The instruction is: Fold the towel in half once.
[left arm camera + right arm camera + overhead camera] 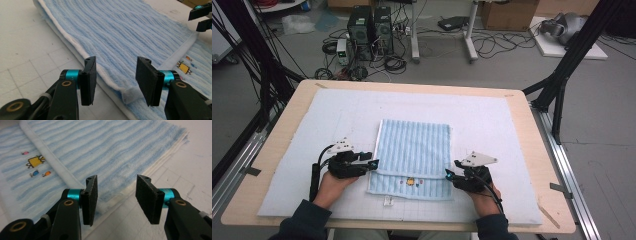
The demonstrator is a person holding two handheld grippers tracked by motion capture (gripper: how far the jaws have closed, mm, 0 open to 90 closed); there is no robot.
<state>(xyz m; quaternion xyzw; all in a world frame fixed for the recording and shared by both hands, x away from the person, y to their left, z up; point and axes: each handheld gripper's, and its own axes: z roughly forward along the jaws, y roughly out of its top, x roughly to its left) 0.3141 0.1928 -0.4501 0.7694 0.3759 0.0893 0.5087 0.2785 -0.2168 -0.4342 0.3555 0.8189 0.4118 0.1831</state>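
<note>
The folded blue towel (pixel 414 157) lies at centre of the tabletop (pixel 517 107). Left claw (pixel 373 163) at its 8 o'clock corner and right claw (pixel 451 174) at 4 o'clock both stand apart, pads straddling the towel's corners without pressing. The lower folded layers are hidden; the small embroidered figures (pixel 35 161) are hard to make out.

1. White gridded mat (pixel 337 120) covering most of the tabletop.
2. Light wooden table (pixel 539 170), bare along its edges around the mat.
3. Two black computer towers (pixel 371 27) on the grey floor, far behind the table, with tangled cables (pixel 394 62) around them.
4. Cardboard box (pixel 508 14) at far right.
5. White desk legs (pixel 469 35) standing near the towers.
6. Black frame struts (pixel 569 60) slanting at right.
</note>
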